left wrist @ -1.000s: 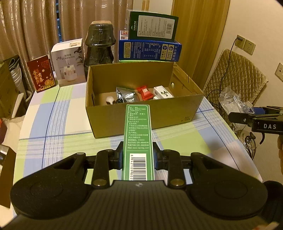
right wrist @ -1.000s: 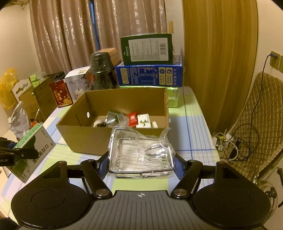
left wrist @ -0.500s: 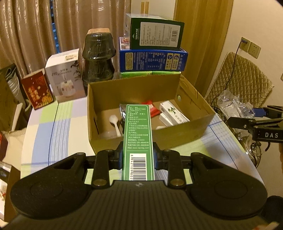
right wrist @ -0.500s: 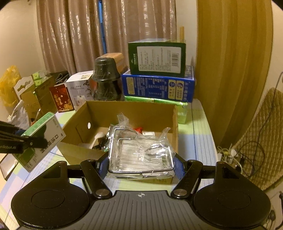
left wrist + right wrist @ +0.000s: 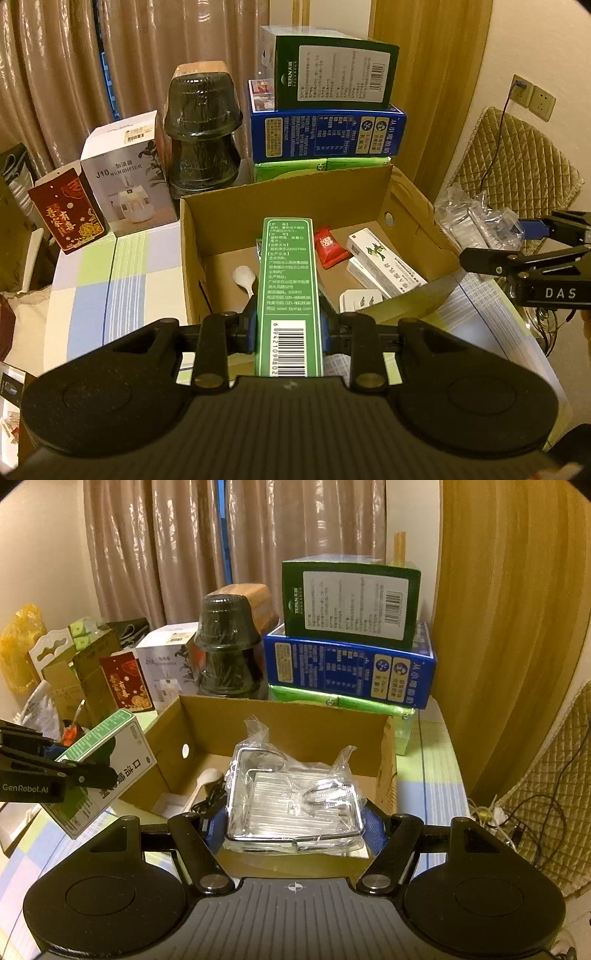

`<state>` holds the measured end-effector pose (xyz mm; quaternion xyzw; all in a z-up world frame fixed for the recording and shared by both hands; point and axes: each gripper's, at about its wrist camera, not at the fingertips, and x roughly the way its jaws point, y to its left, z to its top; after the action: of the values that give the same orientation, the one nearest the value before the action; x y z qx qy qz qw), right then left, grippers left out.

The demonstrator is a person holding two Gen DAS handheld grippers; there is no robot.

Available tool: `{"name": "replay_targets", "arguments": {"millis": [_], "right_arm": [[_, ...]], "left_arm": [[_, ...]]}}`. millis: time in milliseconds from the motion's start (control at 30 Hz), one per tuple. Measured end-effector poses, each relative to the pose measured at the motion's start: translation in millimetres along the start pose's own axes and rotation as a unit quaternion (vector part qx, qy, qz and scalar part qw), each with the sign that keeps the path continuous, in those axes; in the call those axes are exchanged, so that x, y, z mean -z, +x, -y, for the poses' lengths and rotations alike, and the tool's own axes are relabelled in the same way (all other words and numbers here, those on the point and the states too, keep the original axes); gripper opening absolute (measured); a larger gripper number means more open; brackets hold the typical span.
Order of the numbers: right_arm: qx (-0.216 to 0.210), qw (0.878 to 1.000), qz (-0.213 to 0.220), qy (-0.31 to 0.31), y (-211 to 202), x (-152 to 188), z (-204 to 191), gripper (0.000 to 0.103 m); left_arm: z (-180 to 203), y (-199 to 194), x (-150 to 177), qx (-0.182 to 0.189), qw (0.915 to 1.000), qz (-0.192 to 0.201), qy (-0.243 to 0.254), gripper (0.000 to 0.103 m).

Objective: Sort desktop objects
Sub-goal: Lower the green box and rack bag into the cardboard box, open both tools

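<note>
L gripper clamped slim green carton; R gripper clamped plastic-wrapped chrome wire rack. Both over near edge of open cardboard box.

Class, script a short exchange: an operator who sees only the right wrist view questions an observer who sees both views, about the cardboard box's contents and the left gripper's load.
Operator: My wrapped rack blocks the cardboard box. What lies behind it?
Observer: A red packet lies on the box floor.
Operator: What is on the near end of the green box in the left gripper?
Observer: A barcode, on the narrow face between the fingers.
</note>
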<state>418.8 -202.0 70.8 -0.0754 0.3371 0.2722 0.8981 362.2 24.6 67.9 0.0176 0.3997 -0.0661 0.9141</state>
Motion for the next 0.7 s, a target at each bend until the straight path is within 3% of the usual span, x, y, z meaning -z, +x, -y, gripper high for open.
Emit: {"name": "replay_targets", "arguments": {"millis": [567,700], "right_arm": [[0.004,1.0,-0.015,0.005,62,-22,8,0.068],[-0.004,1.0,0.001,0.009,76,-26,5,0.07]], "left_arm": [[-22,57,-29,0.007,0.9998,0.006,-0.015,0.025],[-29,72,-34,0.011,0.9991,0.015,-0.039,0.025]]}}
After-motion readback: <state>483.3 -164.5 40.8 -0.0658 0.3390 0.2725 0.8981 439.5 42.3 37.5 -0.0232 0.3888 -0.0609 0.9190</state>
